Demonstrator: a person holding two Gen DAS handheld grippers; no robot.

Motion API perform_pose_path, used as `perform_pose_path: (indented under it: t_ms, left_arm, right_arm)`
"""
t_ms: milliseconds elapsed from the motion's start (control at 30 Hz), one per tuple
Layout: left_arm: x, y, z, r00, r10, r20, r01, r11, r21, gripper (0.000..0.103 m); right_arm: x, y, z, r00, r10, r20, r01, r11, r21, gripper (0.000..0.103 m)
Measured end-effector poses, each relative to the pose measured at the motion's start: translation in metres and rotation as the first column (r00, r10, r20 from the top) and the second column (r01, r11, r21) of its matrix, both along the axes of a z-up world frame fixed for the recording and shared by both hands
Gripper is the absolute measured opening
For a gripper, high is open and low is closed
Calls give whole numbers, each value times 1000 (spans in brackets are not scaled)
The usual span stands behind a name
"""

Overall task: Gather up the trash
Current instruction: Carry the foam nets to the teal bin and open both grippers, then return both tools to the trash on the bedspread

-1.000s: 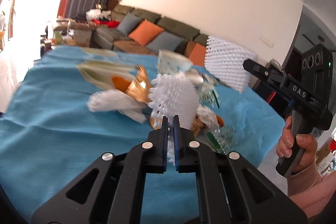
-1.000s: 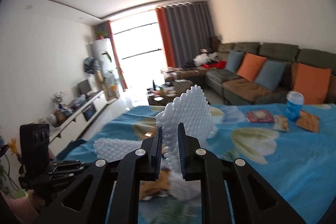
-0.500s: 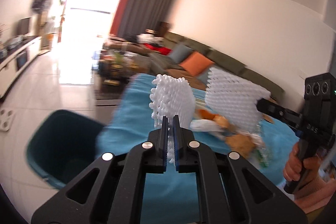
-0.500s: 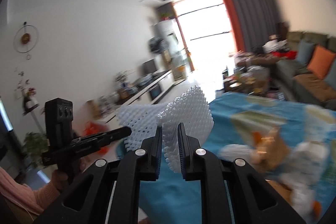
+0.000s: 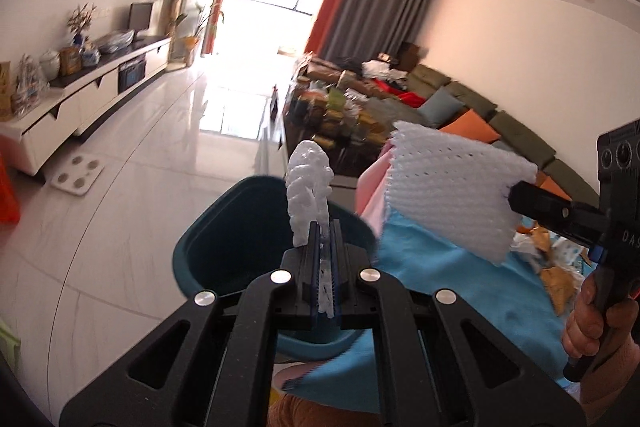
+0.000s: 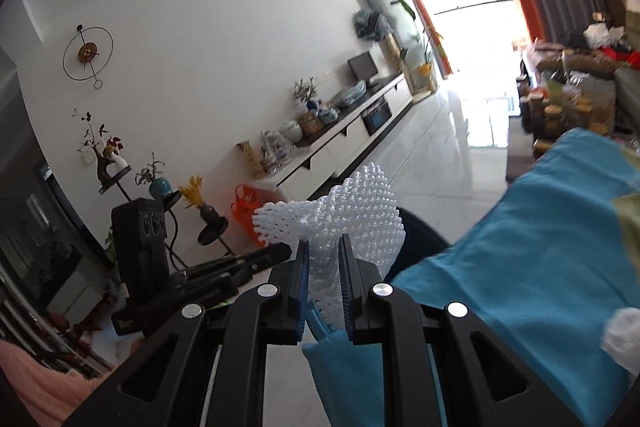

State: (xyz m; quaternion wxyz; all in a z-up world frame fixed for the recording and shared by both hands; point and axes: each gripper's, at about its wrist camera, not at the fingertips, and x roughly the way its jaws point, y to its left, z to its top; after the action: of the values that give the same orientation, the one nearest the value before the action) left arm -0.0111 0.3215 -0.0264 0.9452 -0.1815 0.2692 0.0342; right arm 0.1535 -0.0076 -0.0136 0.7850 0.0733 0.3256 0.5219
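Much of the teal bin (image 5: 224,247) is hidden behind the left gripper (image 5: 325,227); only its rim and dark inside wall show, and whatever lies at the bottom cannot be made out. From the right wrist view the bin (image 6: 420,231) is just a dark sliver behind the foam. The trash left on the blue tablecloth (image 5: 460,291) is a blurred heap (image 5: 552,263) at the picture's right edge, too smeared to name piece by piece. The person is cut down to a hand (image 5: 588,323) on the right handle and a pink sleeve (image 6: 24,383).

There are two white foam net sleeves, one per gripper, and one bin on the pale floor tiles at the table's corner.

The left gripper tilts downward with its jaws pinched nearly together on a foam net (image 5: 310,195) that stands up edge-on, directly over the bin's opening. The right gripper (image 6: 323,247) also slopes downward, jaws clamped narrowly on its own foam net (image 6: 360,215), which fans out wide above the fingers. In the left wrist view that second net (image 5: 452,195) hangs over the table edge, just beside the bin and not over it. The two grippers sit side by side, near each other, both aimed toward the bin.
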Motion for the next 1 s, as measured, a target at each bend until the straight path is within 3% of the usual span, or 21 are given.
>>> perform_pose_path:
  t_ms: [233,500,567,633,667,767,1000]
  left_arm:
    - [19,9,-26,998,26,-59,-27,999,-19,5]
    - [56,5,-55,993,24,-117,-27,999,-30,7]
    - [63,0,-60,991,23,-130,-27,999,-32,16]
    - [67,-9,-67,990,27,-136,-31,999,-27,26]
    - [70,-9,-68,990,31,-139,-34,999,-26,29]
    - [72,-7,-70,989,47,-143,-51,998,-27,31]
    - [58,-33,-37,999,19,-35,-18,999,34,51]
  right_arm:
    - [26,51,-38,993,23,-112,-34,994,-100,13]
    - [28,79,-59,989,-32,-143,-4,971,-240,20]
    - [31,80,-64,987,-42,-152,2,968,-252,22]
    - [33,78,-66,986,-54,-160,13,969,-247,34]
    - [33,76,-65,986,-56,-160,17,971,-238,35]
    - [33,69,-59,987,-60,-148,26,975,-223,35]
    - [21,28,-34,995,-72,-73,60,986,-159,39]
